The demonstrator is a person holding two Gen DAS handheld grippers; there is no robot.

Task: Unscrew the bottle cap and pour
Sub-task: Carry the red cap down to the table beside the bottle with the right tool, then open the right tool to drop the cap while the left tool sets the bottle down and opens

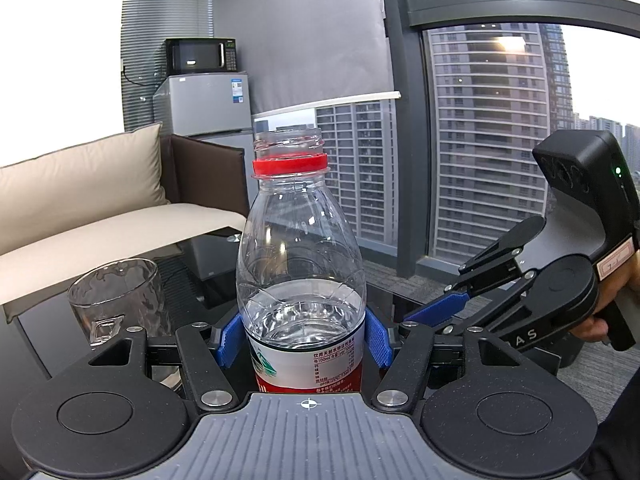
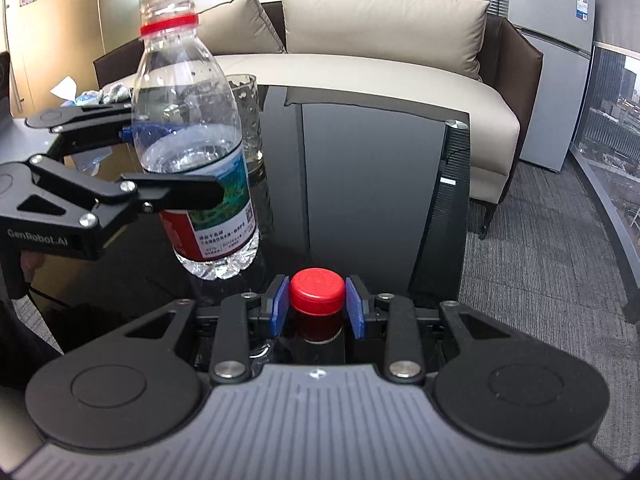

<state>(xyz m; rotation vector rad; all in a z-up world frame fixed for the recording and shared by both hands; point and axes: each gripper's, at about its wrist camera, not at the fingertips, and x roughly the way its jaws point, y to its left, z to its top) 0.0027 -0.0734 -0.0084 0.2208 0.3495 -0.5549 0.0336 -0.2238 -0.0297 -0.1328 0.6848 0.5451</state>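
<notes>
Right now the left claw point(image 1: 304, 338) is pinching the water bottle point(image 1: 300, 248) around its middle, blue pads point(image 1: 230, 340) pressing against the clear plastic just above the label. From the right wrist view the bottle is hanging lifted off the dark glass surface point(image 2: 360, 160), tilting slightly, its base clear of the top. Its neck is standing open, only the red ring point(image 1: 290, 165) sitting below the threads, and water is filling roughly the lower half.

The right claw point(image 2: 318, 304) is sitting low over the surface with the red cap point(image 2: 317, 290) between its blue pads point(image 2: 280, 306); narrow gaps are showing on both sides of the cap, so the fingers are standing slightly spread around it rather than squeezing it. The cap is resting top up, its reflection showing in the glass beneath.

An empty drinking glass point(image 1: 116, 300) is standing on the surface just beside the bottle, behind it as seen from the right wrist. A beige sofa point(image 2: 380, 60) is sitting beyond the surface, and a small fridge point(image 1: 208, 104) with a microwave point(image 1: 200, 55) on top is standing in the corner.
</notes>
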